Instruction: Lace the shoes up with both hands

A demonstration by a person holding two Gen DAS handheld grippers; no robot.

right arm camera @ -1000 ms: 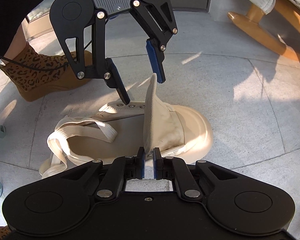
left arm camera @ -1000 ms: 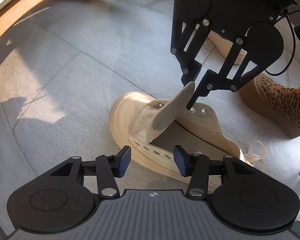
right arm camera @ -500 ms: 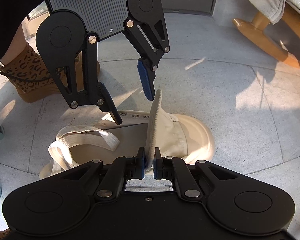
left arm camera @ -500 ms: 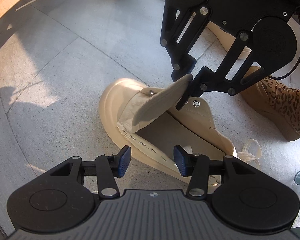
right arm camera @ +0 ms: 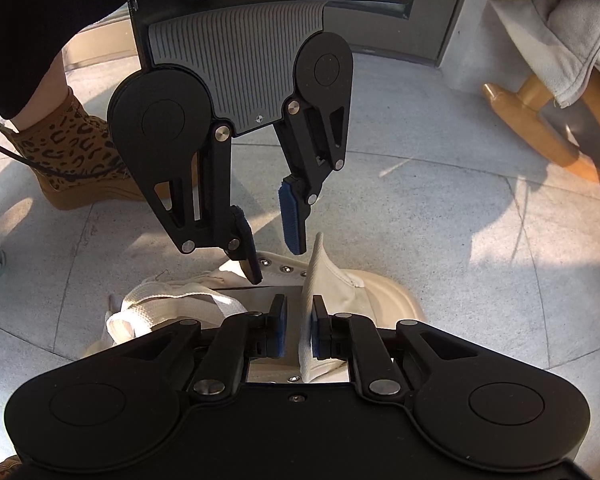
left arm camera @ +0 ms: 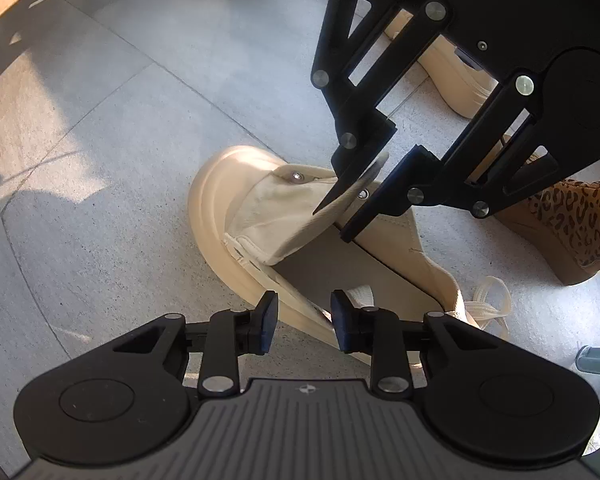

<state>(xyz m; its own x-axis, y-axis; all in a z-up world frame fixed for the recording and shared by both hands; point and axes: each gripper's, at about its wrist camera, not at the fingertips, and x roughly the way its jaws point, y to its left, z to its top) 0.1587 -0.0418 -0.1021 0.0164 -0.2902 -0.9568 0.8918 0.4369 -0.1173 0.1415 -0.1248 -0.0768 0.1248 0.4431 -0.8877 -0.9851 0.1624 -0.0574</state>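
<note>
Two letters and part of a third, "DA" then likely "S", run down the black housing of the left gripper (left arm camera: 304, 320); no other writing can be read. A cream high-top shoe (left arm camera: 220, 200) lies on the grey tiled floor (left arm camera: 120, 140). In the left wrist view its long axis runs diagonally, with the rubber toe at far left and the heel at near right. In the right wrist view the toe points right.

The right gripper (right arm camera: 299, 328) is clamped on the tip of the tongue (left arm camera: 292, 216), holding it up and away from the opening. The left gripper's jaws are closing with the pads apart. The shoe's side wall lies under the gap, and neither pad presses on it. A row of metal eyelets (right arm camera: 286, 269) sits just beside them.

A loose lace (right arm camera: 172, 300) is bunched at the heel. The floor is open to the left in the left wrist view. A leopard-print boot (left arm camera: 572, 232) and a second cream shoe (left arm camera: 452, 72) are on the right.
</note>
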